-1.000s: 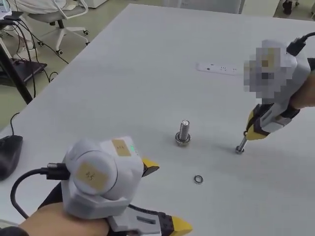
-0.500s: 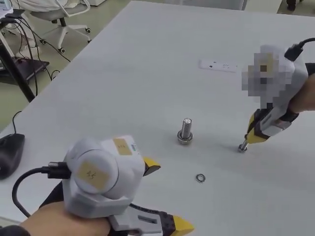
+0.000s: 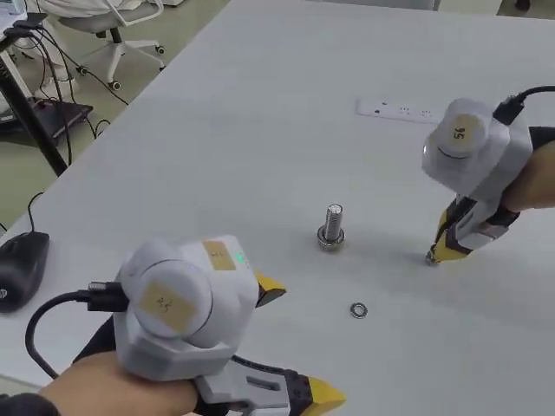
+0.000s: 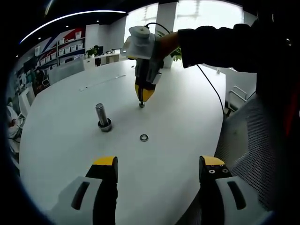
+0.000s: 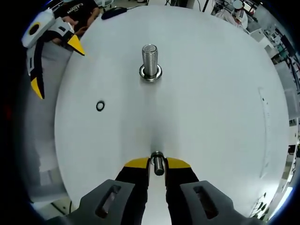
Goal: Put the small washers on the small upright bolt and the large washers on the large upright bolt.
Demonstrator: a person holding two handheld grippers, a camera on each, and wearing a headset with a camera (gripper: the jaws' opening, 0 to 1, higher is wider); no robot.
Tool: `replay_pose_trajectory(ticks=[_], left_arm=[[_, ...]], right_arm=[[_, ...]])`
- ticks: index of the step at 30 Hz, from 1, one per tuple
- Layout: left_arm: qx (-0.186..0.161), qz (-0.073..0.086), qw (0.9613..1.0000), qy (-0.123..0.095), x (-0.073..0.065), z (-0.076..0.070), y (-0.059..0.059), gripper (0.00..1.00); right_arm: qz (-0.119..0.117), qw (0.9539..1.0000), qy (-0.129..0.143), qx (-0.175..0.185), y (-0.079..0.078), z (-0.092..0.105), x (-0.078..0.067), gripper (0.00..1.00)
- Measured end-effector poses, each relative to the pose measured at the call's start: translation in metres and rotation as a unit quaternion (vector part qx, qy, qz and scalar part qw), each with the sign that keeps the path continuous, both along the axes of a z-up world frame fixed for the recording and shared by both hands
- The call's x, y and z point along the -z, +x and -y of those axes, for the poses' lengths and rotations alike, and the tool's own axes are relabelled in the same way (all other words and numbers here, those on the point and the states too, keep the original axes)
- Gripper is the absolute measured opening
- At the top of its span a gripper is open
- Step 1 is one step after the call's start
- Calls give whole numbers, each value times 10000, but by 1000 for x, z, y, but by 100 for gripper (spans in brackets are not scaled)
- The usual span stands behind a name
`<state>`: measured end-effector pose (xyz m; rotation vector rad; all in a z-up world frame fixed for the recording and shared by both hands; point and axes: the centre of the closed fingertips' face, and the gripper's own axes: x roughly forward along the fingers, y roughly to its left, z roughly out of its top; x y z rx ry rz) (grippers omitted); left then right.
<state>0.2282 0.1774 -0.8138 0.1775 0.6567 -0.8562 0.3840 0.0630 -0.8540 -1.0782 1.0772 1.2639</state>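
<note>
Above the white table (image 3: 260, 130), right claw (image 3: 440, 251) tilts down, gripping small bolt (image 5: 158, 165).

Lg bolt (image 3: 333, 227) upright, sm washer (image 3: 359, 309) flat nearby

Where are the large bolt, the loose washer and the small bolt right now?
large bolt (image 3: 333, 222): head view, its threaded shaft.
loose washer (image 3: 354, 309): head view, its ring's left edge.
small bolt (image 5: 158, 165): right gripper view, its shaft between the shut jaws.
</note>
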Motion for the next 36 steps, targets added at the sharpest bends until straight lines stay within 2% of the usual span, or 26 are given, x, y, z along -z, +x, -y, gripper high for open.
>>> replay_pose_trajectory(ticks=[8,24,36], left_arm=[[11,8,10000,12,1,0,0,70],[28,7,10000,4,1,1,-1,70],[65,22,10000,5,1,2,-3,70]], right_arm=[[-16,10000,-30,-21,-3,-1,8,14],[15,10000,28,-20,-3,-4,7,18],[74,9999,48,138,-3,8,0,19]])
